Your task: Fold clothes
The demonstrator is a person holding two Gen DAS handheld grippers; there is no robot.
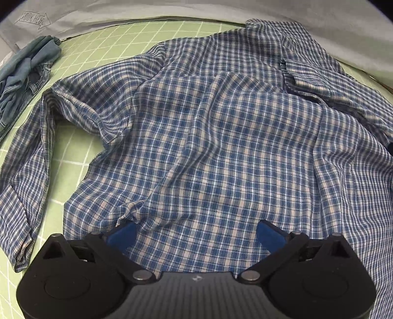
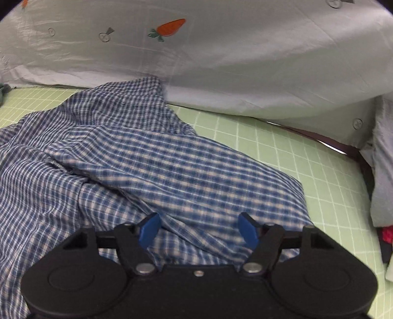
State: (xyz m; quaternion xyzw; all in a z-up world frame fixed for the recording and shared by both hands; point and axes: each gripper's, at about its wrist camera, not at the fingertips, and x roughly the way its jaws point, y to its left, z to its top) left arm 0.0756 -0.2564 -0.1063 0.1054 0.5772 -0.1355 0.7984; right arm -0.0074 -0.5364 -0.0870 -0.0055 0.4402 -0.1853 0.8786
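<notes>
In the left wrist view, a crumpled denim garment (image 1: 25,71) lies at the far left edge of the frame, on a green mat (image 1: 81,144) ruled with a white grid. Just right of it a long sleeve of the plaid shirt (image 1: 208,137) runs down the left side of the frame, its cuff near the lower left. The shirt itself, blue and white check, is spread over the mat and fills the middle and right of the picture, wrinkled, with its collar end bunched at the upper right. A pale grey sheet (image 1: 98,14) with a printed arrow label crosses the top of the frame behind the mat. At the bottom centre the left gripper (image 1: 195,232) hovers over the shirt's lower part with its blue fingers (image 1: 122,232) spread wide apart; cloth lies under the gap, but neither pad presses on it.

In the right wrist view, the same shirt (image 2: 127,157) covers the left and centre of the frame, a folded flap reaching toward the right. The right gripper (image 2: 199,227) sits at the bottom centre, its jaws parted but narrower, a ridge of the fabric between the blue fingers (image 2: 148,229) and not clamped. The mat (image 2: 307,157) shows bare to the right. The grey sheet (image 2: 245,63), with a carrot print, spans the top.
</notes>
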